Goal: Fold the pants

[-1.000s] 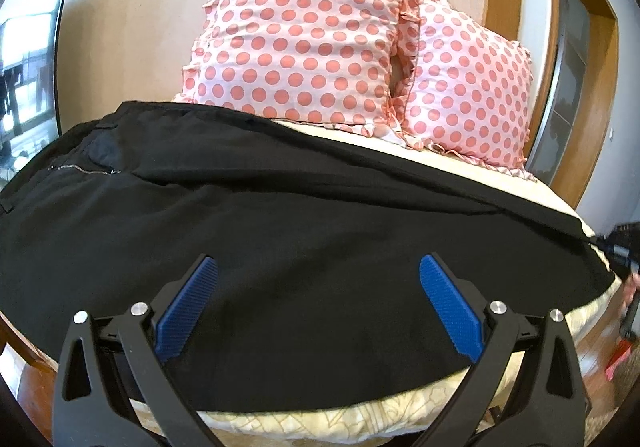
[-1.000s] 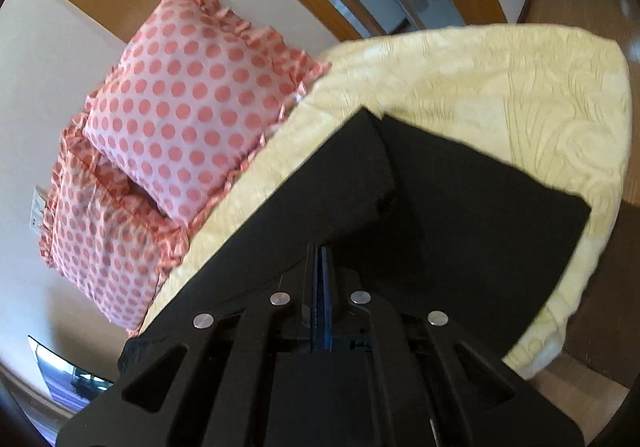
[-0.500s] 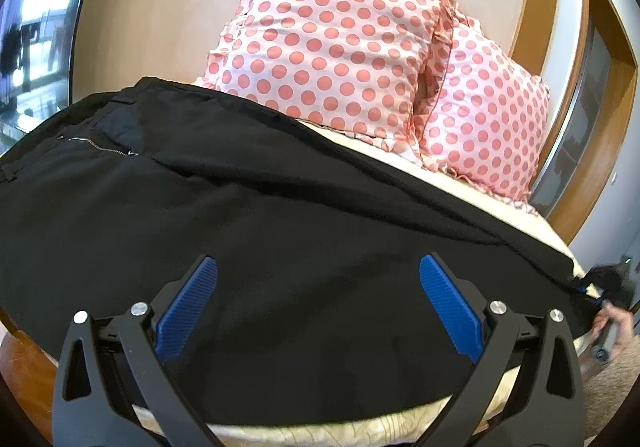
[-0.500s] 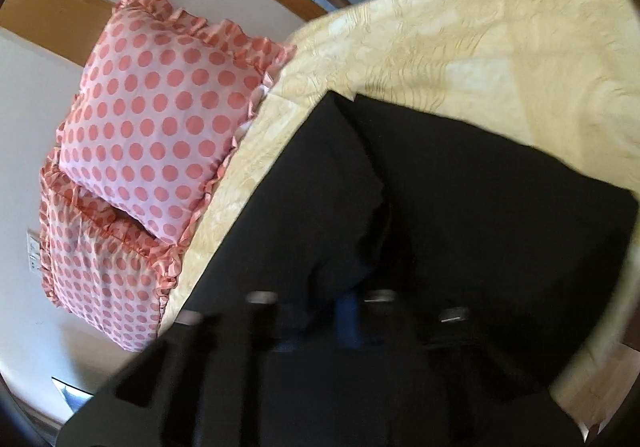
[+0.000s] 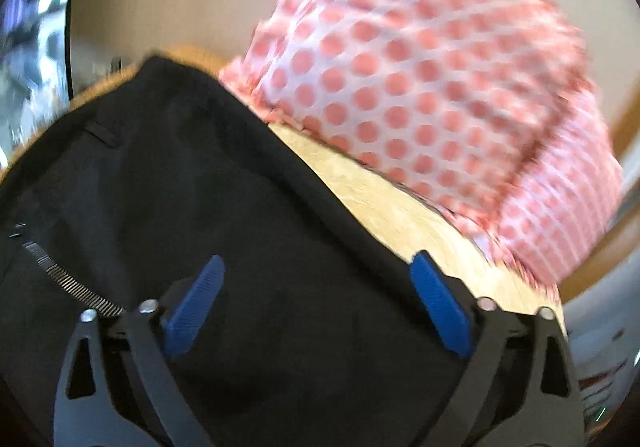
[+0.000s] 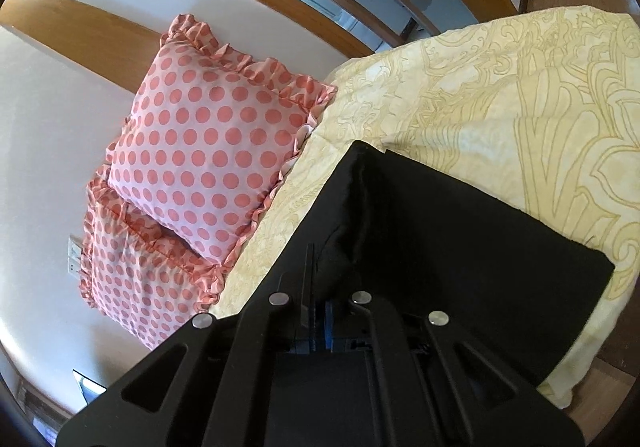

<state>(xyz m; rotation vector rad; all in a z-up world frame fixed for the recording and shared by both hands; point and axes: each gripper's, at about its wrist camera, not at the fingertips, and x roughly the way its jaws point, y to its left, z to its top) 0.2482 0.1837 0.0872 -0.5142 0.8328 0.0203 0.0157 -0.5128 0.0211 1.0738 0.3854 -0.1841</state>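
Black pants [image 5: 240, 187] lie flat across the bed. The blurred left wrist view shows their waist end with a zip [image 5: 68, 279] at the left. My left gripper [image 5: 316, 259] hovers over this cloth, its jaws wide and closing; the blue pads [image 5: 192, 303] do not press on the fabric. In the right wrist view the leg end of the pants [image 6: 460, 247] lies on the cover. My right gripper [image 6: 320, 307] is shut on the pants there, and a ridge of cloth rises from the pads.
Two pink polka-dot pillows [image 6: 208, 143] [image 6: 136, 267] lean on the wall at the head of the bed. The yellow patterned bed cover [image 6: 500, 95] stretches beyond the pants. Wooden floor [image 6: 600, 387] lies past the bed's edge. A wall socket [image 6: 74, 255] sits behind the pillows.
The left view has swung fast along the pants to the waist end, closer to the pillows, and its jaws have narrowed a little. The right gripper stays shut on the leg end, slightly shifted.
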